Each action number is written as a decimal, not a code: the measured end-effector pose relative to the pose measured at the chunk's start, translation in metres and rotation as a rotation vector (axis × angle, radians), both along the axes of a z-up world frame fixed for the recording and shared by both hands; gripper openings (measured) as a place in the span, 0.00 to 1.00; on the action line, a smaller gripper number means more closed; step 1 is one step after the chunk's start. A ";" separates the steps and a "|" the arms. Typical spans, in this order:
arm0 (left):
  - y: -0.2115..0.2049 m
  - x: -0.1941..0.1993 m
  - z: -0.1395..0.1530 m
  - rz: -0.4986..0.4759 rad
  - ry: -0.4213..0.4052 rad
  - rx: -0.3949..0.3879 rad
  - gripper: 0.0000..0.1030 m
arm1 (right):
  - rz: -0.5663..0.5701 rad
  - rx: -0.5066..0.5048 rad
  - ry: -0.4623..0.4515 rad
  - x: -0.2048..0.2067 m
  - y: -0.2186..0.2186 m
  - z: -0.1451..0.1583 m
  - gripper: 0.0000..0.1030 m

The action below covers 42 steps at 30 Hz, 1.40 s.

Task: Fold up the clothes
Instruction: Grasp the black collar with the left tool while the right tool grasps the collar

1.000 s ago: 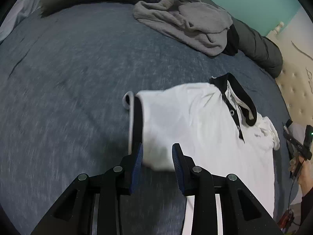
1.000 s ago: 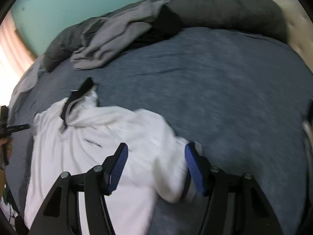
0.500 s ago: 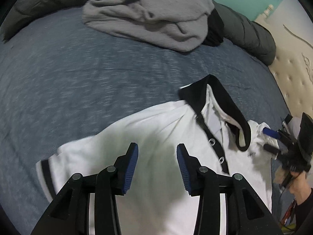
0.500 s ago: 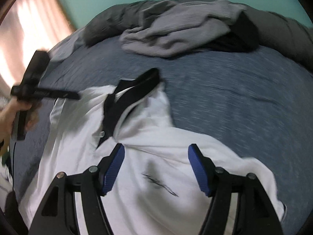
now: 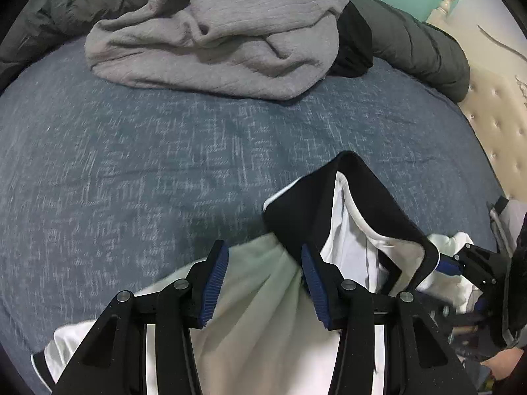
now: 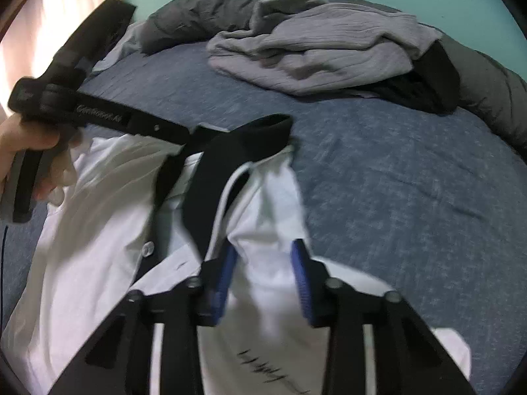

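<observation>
A white polo shirt [image 5: 257,316] with a black collar [image 5: 332,210] lies on the blue bed. My left gripper [image 5: 263,266] is open, its blue pads on either side of the shirt's left shoulder beside the collar. In the right wrist view the shirt [image 6: 98,247] and its collar [image 6: 237,151] show too. My right gripper [image 6: 265,279] is open, with the right shoulder fabric between its pads. Whether the pads touch the cloth I cannot tell.
A crumpled grey garment [image 5: 224,29] lies at the far side of the blue bedspread [image 5: 131,164], with a dark duvet [image 5: 421,42] behind it. A tufted cream headboard [image 5: 497,131] is at the right. The other handheld gripper [image 6: 82,105] reaches in over the collar.
Both grippers have moved from the sleeves up to the shoulders beside the collar. The sleeves they were at a second ago now lie out of their jaws.
</observation>
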State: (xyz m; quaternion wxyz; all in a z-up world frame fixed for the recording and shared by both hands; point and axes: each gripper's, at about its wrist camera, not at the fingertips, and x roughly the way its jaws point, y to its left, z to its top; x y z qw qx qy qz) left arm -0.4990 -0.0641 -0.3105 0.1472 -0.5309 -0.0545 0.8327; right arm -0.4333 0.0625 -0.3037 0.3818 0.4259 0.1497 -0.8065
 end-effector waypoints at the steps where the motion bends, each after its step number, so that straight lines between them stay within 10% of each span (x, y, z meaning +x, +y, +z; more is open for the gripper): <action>1: 0.003 -0.002 -0.001 -0.002 0.002 0.007 0.49 | -0.009 -0.004 0.000 -0.005 0.002 0.001 0.14; 18: 0.039 -0.021 -0.015 -0.088 0.022 -0.072 0.48 | -0.232 -0.128 -0.022 -0.091 0.048 0.029 0.04; 23: 0.043 -0.024 -0.012 -0.093 0.035 -0.101 0.14 | -0.279 -0.092 -0.027 -0.103 0.054 0.023 0.04; 34: 0.028 -0.038 0.004 0.045 0.061 -0.063 0.07 | -0.405 -0.029 -0.048 -0.123 0.075 0.021 0.04; 37: 0.031 -0.043 0.007 0.054 0.054 -0.062 0.08 | -0.427 -0.080 -0.055 -0.129 0.085 0.030 0.13; 40: 0.036 -0.045 0.010 0.032 0.057 -0.094 0.09 | -0.345 -0.099 -0.135 -0.133 0.072 0.027 0.56; 42: 0.040 -0.047 0.009 0.011 0.049 -0.098 0.13 | -0.302 -0.085 -0.139 -0.130 0.059 0.025 0.56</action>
